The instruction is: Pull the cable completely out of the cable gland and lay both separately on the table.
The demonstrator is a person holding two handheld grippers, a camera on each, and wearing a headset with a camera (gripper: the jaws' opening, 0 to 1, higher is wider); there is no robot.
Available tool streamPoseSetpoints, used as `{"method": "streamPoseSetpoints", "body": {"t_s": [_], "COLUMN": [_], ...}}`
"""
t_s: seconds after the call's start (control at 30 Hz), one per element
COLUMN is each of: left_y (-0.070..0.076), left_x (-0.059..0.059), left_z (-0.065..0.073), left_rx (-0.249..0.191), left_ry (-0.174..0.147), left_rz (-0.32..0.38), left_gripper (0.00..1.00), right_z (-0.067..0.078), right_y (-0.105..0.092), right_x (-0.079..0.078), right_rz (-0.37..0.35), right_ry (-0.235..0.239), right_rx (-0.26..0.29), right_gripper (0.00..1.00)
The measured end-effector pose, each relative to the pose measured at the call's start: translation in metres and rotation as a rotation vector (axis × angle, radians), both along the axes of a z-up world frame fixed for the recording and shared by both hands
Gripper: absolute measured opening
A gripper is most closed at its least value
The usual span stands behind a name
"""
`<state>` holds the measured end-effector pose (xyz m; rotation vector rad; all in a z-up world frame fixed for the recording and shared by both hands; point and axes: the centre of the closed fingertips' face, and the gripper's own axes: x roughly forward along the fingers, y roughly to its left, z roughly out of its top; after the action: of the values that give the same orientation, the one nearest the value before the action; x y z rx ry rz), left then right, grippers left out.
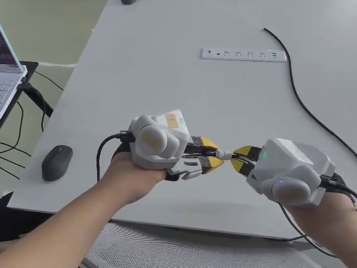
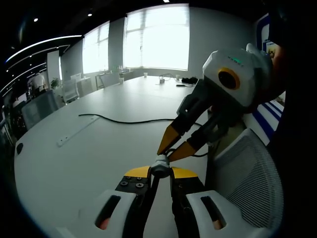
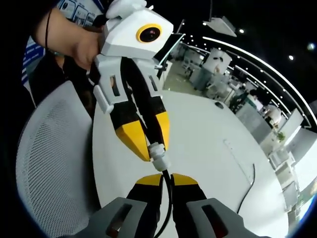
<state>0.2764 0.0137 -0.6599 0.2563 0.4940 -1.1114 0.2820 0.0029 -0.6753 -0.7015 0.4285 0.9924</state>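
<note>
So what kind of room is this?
Likely an office meeting room: a long white table with a power strip, a mesh chair and big windows.

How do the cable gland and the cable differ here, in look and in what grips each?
The cable gland is short and pale; the cable is thin and black. The left gripper is shut on the cable gland; the right gripper is shut on the cable. Both are held above the table, joined.
</note>
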Motion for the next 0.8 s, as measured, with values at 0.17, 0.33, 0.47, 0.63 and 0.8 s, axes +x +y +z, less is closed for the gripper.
{"method": "streamPoseSetpoints", "body": {"t_s": [0.17,0.33,0.47,0.63,0.8], "left_y": [0.002,0.004,0.005,0.005,0.004], "left_x": [0.000,0.000,0.001,0.003,0.003], "left_z": [0.002,0.005,0.005,0.005,0.005], "left_rx": [-0.007,-0.016,-0.017,-0.024,-0.026], "left_ry": [-0.001,-0.002,-0.005,-0.003,-0.001], "left_rz": [0.004,0.015,0.017,0.020,0.022], "left_gripper": [0.15,0.15,0.15,0.15,0.15], "right_z": [-0.001,-0.005,-0.011,-0.017,-0.026], "right_y": [-0.004,-0.012,-0.021,-0.031,-0.043], "right_x": [0.003,0.008,0.012,0.014,0.018], "right_rz": [-0.042,-0.092,-0.146,-0.198,-0.263], "right_ry": [0.017,0.054,0.089,0.133,0.190], "right_rx": [0.020,0.049,0.071,0.103,0.137], "right_gripper": [0.01,0.01,0.01,0.01,0.01]}}
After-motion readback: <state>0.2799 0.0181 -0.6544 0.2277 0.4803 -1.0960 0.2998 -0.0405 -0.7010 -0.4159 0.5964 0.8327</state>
